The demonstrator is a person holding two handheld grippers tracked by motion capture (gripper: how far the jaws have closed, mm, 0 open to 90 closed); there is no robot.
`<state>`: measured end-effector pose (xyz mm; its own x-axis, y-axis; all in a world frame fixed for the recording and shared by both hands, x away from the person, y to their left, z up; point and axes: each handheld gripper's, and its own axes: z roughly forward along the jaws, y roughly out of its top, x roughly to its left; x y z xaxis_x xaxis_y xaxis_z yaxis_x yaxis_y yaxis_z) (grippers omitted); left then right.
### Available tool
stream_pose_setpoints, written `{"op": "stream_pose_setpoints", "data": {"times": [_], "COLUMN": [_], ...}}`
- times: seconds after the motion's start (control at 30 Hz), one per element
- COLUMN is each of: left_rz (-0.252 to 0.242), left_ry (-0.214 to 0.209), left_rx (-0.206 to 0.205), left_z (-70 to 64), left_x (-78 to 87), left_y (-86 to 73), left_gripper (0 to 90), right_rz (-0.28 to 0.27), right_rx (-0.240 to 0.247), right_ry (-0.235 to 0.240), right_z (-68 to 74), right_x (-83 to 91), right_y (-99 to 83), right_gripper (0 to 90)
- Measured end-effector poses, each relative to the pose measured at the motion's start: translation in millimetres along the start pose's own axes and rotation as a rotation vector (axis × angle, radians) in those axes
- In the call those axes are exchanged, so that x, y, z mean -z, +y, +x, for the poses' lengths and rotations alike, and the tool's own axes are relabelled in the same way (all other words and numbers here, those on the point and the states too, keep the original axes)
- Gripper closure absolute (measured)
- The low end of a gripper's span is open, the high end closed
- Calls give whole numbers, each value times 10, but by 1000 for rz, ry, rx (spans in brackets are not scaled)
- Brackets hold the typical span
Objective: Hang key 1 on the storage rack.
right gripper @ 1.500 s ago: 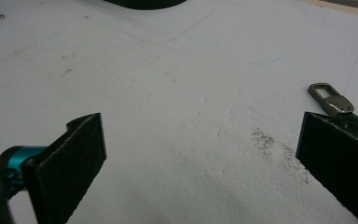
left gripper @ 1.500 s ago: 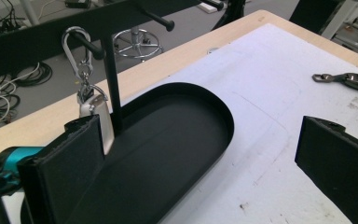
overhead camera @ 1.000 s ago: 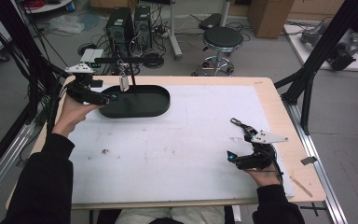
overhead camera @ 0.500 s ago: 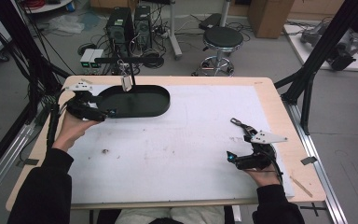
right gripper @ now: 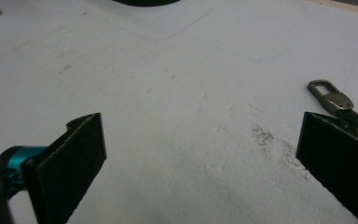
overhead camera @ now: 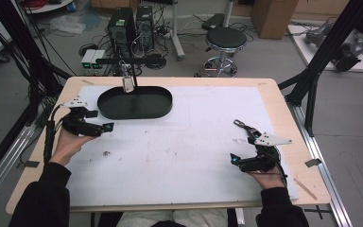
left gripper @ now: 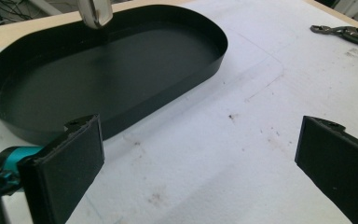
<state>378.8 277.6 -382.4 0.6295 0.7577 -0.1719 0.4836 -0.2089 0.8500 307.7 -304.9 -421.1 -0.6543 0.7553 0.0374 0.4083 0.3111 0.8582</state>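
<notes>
Lying empty nr wide-open left tongs [left gripper: 200, 154]: black oval tray [left gripper: 121, 84], low rim; right tongs [right gripper: 200, 158] wide too.

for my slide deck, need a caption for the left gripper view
Open left claw facing the empty black oval tray on the white mat.

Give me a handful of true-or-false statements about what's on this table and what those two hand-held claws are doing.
1. The black oval tray holds nothing. True; its floor is bare.
2. The left gripper is clamped on the tray's rim. False: its jaws stand open, just short of the tray.
3. A metal clip lies on the white sheet near the right gripper. True.
4. The right gripper grips that clip. False: its jaws are wide open and the clip lies beside them.
5. The tray sits at the table's near edge. False: it sits at the far left.
</notes>
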Motion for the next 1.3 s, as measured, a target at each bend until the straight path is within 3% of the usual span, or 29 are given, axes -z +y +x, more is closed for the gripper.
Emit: {"op": "stream_pose_setpoints", "data": {"times": [0.4, 0.63, 0.8, 1.03, 1.3], "left_rz": [21, 22, 25, 33, 13], "left_ry": [10, 37, 59, 105, 111], "left_rx": [-10, -10, -34, -37, -27], "left_z": [-94, -160, -209, -225, -271], "left_x": [110, 224, 302, 385, 452], "left_y": [-215, -355, -424, -626, -778], "left_gripper": [17, 17, 17, 17, 17], "right_rz": [9, 7, 8, 12, 23], "right_rx": [-3, -6, -8, -10, -10], "right_ry": [-1, 0, 0, -5, -15], "right_z": [5, 4, 4, 8, 12], "right_x": [-1, 4, -1, -10, -25], "right_y": [-12, -12, -12, -14, -24], "right_gripper": [7, 6, 7, 7, 6]}}
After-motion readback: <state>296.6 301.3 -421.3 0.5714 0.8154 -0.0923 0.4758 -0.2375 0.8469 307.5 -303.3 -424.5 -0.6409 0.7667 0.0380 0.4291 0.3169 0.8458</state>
